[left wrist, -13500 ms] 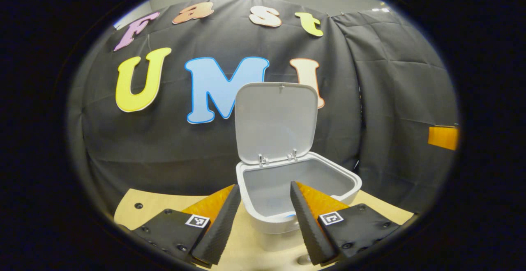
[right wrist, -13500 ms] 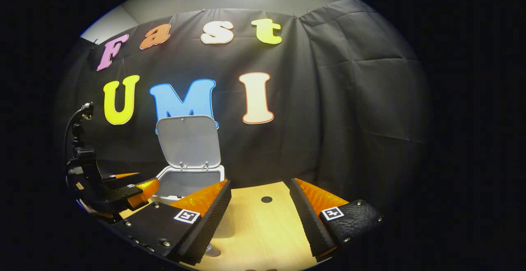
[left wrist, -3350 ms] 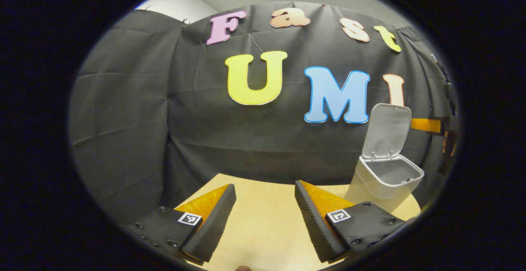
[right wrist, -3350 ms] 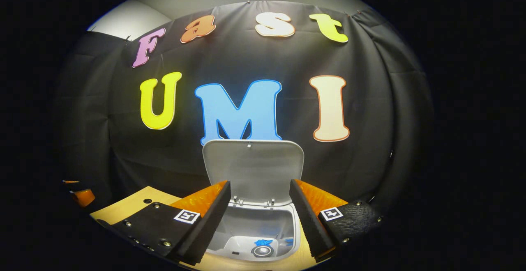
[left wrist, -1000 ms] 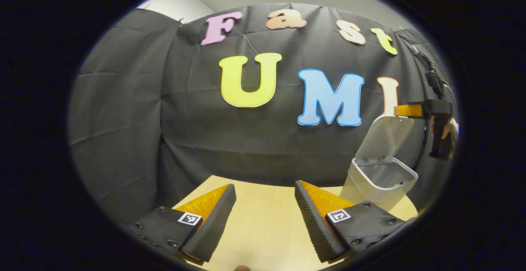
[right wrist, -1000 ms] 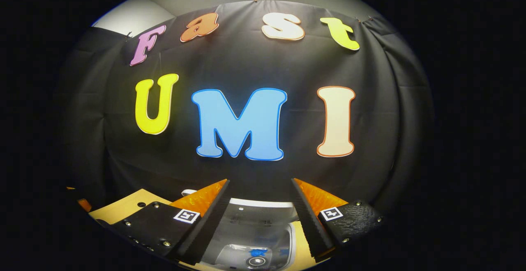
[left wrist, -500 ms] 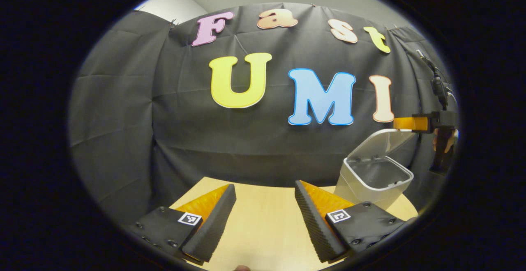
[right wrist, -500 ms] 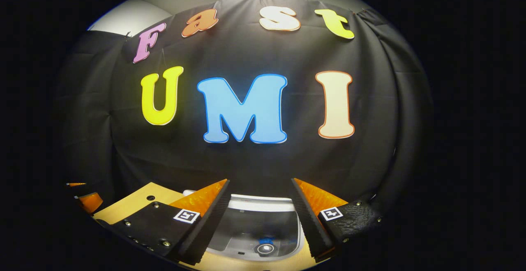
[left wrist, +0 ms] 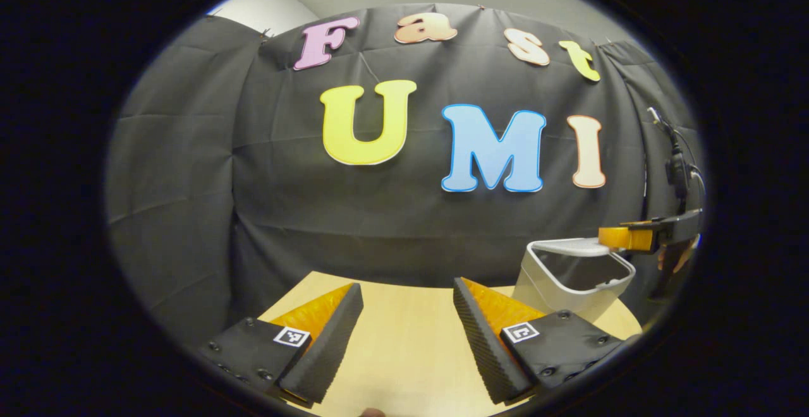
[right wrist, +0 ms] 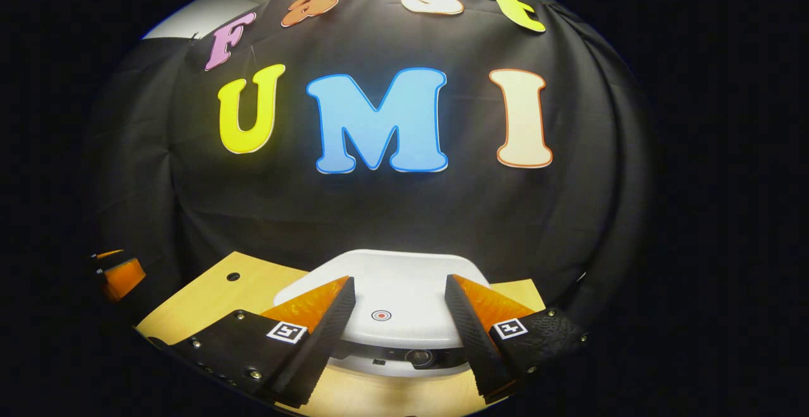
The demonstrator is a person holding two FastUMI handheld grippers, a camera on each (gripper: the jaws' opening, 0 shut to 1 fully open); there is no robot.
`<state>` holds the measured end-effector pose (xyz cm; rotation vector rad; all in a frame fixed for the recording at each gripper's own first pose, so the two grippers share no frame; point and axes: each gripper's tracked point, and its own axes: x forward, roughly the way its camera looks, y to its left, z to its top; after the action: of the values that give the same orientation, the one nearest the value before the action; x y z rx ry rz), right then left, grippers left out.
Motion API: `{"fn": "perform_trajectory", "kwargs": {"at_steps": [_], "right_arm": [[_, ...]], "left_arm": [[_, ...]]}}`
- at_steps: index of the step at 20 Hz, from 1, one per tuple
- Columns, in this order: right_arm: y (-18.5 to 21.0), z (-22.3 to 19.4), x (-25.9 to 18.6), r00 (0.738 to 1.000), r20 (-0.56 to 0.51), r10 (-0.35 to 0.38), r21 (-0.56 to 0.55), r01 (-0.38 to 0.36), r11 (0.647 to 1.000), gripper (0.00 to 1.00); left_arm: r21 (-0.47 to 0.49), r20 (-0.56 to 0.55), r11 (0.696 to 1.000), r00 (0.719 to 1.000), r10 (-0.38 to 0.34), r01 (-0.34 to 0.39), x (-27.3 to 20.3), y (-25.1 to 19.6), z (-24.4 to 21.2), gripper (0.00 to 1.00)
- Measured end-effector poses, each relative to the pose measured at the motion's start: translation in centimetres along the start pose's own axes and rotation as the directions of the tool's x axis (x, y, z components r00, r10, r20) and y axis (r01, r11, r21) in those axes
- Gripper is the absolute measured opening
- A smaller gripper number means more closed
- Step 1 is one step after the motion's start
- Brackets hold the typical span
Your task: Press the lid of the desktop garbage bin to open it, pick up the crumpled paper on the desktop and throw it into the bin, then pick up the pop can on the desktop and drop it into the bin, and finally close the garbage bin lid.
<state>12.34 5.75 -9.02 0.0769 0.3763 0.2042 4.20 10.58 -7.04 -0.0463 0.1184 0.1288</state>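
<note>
Lid (right wrist: 385, 290) nearly flat under right gripper (right wrist: 398, 322), jaws spread astride it; push down. Left gripper (left wrist: 404, 335) spread, well apart over counter (left wrist: 404, 354).

Dim booth, light from above: the desk (left wrist: 404, 316) is evenly lit in the left gripper view, while the right gripper view is darker and falls off hard to the sides. Strong fisheye bending curves the cloth wall (right wrist: 392, 215) at the edges. The bin lid (right wrist: 392, 290) is bright but not blown out; focus sharp, no motion blur.
</note>
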Motion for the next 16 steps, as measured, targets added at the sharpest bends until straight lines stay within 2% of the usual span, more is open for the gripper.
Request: {"fn": "perform_trajectory", "kwargs": {"at_steps": [6, 16], "right_arm": [[0.2, -3.1, 0.4, 0.998, -0.064, 0.003, 0.002, -0.003, 1.0, 0.92], [0.3, -4.1, 0.1, 0.999, -0.044, -0.018, -0.025, 0.017, 1.0, 0.92]], "left_arm": [[-0.004, -0.005, 1.0, 1.0, 0.005, -0.006, 0.3, 0.0, -0.2, 0.97], [-0.007, -0.014, 1.0, 1.0, -0.001, 0.0, 1.0, -0.6, -0.6, 0.97]]}}
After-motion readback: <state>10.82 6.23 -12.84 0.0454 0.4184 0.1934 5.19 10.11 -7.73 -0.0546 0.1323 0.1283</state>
